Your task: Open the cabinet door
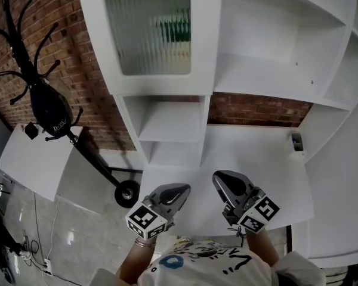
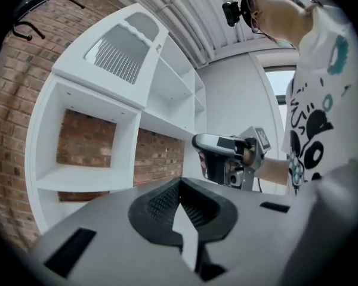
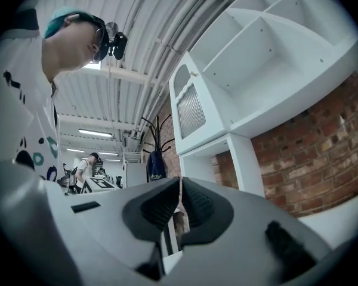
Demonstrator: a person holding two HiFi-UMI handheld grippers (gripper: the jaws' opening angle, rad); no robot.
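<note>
Brick wall (image 1: 83, 70) backs white shelving (image 1: 274, 52); a blurred green shape (image 1: 173, 28) shows behind the ribbed-glass cabinet door (image 1: 148, 58). Left gripper (image 1: 180, 190) and right gripper (image 1: 222, 177) hover above the worktop (image 1: 250, 154), jaws pressed together.

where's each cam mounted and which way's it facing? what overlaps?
Head view: on the person's head, looking steeply down at the shelf unit and desk; shows left gripper, right gripper, shirt.
Left gripper view: on the left gripper, looking along its shut jaws, about level, toward the shelves; shows the right gripper and shirt.
Right gripper view: on the right gripper, looking along its shut jaws, slightly upward past the shelves to a coat rack; shows the shirt.
Shared: ribbed-glass cabinet door in all three.
</note>
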